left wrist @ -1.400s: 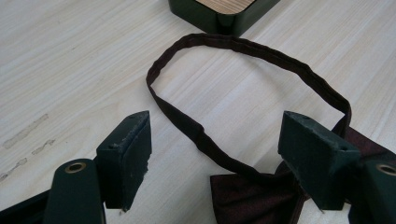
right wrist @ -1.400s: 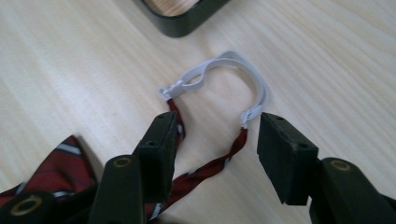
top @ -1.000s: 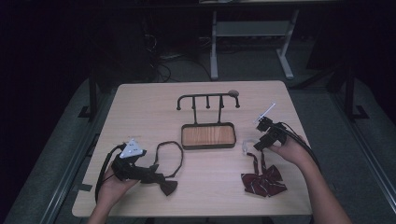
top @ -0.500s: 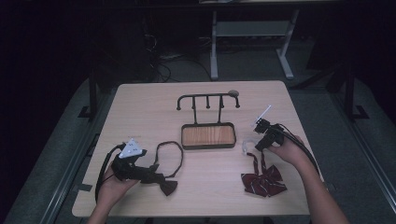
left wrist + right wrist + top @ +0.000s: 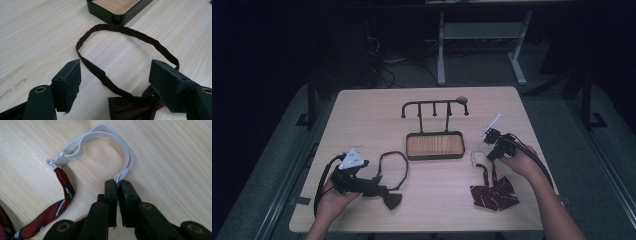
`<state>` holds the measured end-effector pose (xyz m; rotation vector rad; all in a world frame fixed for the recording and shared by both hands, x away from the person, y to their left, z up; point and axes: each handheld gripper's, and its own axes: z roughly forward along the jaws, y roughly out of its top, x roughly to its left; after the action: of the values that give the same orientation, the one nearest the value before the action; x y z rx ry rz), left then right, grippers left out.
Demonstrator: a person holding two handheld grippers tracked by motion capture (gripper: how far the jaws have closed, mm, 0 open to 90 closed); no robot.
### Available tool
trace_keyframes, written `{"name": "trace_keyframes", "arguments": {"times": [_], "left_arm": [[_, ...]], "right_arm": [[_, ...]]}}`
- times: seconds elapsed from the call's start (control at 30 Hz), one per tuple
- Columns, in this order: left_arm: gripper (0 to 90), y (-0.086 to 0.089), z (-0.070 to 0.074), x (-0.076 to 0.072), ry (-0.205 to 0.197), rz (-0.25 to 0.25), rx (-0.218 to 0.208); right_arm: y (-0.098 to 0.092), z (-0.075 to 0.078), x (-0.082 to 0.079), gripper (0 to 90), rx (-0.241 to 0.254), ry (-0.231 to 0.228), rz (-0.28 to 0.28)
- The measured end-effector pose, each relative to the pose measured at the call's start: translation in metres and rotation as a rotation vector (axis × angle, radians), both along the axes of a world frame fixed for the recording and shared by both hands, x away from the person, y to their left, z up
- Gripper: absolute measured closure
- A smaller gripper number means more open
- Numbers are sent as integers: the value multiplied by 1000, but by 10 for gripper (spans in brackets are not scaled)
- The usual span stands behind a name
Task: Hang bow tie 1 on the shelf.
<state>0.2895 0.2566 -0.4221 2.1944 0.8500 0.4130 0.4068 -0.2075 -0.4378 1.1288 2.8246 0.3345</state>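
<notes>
On the pale wooden worktop [image 5: 362, 115], the right claw [image 5: 118, 185] is pinched on the white elastic loop [image 5: 100, 132] of the red striped bow tie [image 5: 493, 192]; the left claw [image 5: 115, 82] gapes wide over the dark bow tie [image 5: 130, 107], its strap [image 5: 120, 28] looping toward the wood-lined tray [image 5: 435, 145] beneath a hook rack [image 5: 434, 106].

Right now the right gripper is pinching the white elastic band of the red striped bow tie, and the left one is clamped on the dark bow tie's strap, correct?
Not quite: the left gripper is open, its jaws standing either side of the dark bow tie's strap, as the left gripper view shows. The right gripper does pinch the white elastic band.
</notes>
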Motion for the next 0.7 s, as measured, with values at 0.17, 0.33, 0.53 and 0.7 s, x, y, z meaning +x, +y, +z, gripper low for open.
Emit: {"name": "trace_keyframes", "arguments": {"times": [0.17, 0.33, 0.53, 0.7], "left_arm": [[263, 0, -1, 1, 5, 0, 4], [263, 0, 0, 0, -2, 0, -3], [263, 0, 0, 0, 0, 1, -2], [263, 0, -1, 0, 4, 1, 2]], "right_arm": [[-1, 3, -1, 868, 22, 0, 7], [-3, 8, -2, 872, 28, 3, 8], [-4, 20, -6, 872, 68, -2, 26], [-7, 27, -9, 873, 99, 1, 43]]}}
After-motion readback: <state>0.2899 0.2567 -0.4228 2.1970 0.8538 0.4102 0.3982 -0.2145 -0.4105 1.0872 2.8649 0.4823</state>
